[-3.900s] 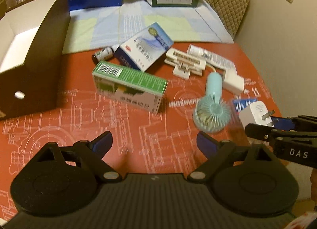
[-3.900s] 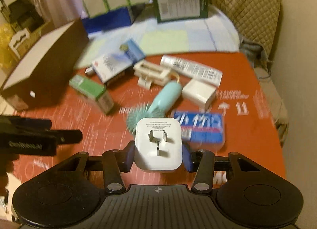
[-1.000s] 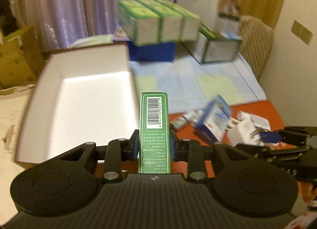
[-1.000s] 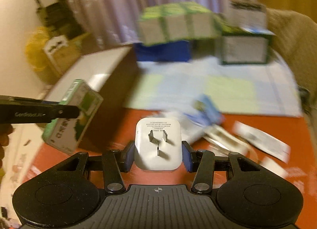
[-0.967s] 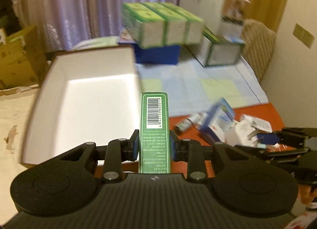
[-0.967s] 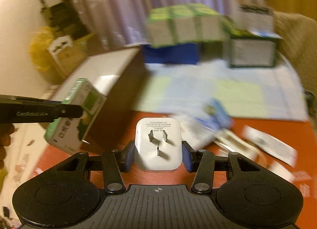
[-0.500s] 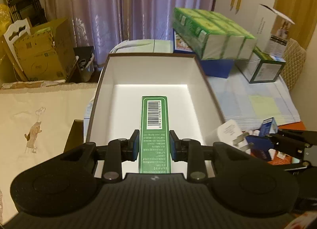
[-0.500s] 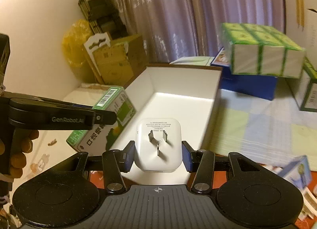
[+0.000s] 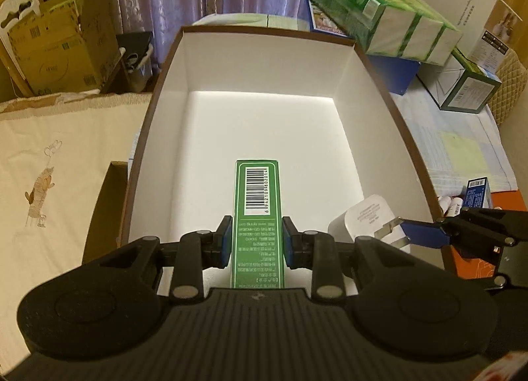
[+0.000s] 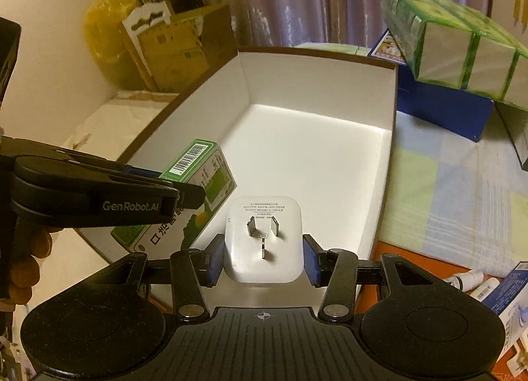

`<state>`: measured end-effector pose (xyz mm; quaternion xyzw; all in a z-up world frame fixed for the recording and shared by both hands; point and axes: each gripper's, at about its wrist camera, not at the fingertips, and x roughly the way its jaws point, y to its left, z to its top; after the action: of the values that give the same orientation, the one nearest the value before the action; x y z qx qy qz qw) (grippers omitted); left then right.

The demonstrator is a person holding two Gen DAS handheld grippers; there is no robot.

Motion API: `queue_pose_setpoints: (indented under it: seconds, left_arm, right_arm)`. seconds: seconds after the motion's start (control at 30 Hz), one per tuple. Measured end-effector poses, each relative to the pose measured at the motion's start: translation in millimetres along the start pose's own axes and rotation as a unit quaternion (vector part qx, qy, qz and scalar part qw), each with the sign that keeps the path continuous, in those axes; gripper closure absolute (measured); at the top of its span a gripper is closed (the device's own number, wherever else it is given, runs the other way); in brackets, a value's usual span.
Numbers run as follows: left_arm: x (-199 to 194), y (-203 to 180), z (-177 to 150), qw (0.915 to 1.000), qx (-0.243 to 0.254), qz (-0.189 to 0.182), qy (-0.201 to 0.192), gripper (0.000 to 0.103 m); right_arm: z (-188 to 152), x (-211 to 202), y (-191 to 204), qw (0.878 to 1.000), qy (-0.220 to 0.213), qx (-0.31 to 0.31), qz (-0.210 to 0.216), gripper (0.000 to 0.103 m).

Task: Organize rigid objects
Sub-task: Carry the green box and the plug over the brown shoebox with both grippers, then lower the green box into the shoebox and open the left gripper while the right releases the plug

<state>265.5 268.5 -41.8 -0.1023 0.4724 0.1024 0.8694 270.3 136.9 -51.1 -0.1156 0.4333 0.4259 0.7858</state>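
My left gripper [image 9: 256, 244] is shut on a long green box [image 9: 257, 216] with a barcode and holds it over the near end of a brown cardboard box [image 9: 165, 61] with a bare white inside. My right gripper [image 10: 263, 257] is shut on a white plug adapter [image 10: 263, 242], prongs facing the camera, just right of the green box [image 10: 201, 179] and above the brown box [image 10: 392, 137] near its front edge. The adapter also shows in the left wrist view [image 9: 366, 219].
Green-wrapped tissue packs [image 9: 379, 8] sit on a blue box [image 9: 392, 72] behind the brown box. Small bottles [image 10: 472, 282] and a blue-white carton [image 10: 514, 295] lie on the red table at right. Cardboard cartons [image 9: 56, 47] stand at far left.
Both grippers have swung left from the red table to above the brown box. Over the last half second they moved closer and lower over its near end, still holding their objects.
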Motion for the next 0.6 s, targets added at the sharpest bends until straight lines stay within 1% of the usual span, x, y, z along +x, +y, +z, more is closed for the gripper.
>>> queue_pose_setpoints:
  seconds: [0.17, 0.2, 0.3, 0.37, 0.6]
  left_arm:
    - [6, 3, 5, 0.9999, 0.003, -0.015, 0.002, 0.077]
    - [6, 3, 6, 0.9999, 0.003, -0.015, 0.001, 0.076]
    - [7, 3, 9, 0.9999, 0.01, -0.014, -0.002, 0.064]
    - [7, 4, 10, 0.9999, 0.012, -0.011, -0.003, 0.063]
    - [5, 5, 12, 0.9999, 0.015, -0.007, -0.004, 0.059]
  right_arm:
    - [6, 9, -1, 1.0, 0.007, -0.005, -0.011, 0.058]
    - [7, 10, -1, 1.0, 0.006, -0.004, -0.012, 0.058]
    - [10, 13, -3, 1.0, -0.004, 0.002, -0.019, 0.058]
    - [13, 12, -2, 1.0, -0.009, -0.001, -0.025, 0.058]
    - [16, 5, -3, 1.0, -0.009, 0.0, -0.023, 0.056]
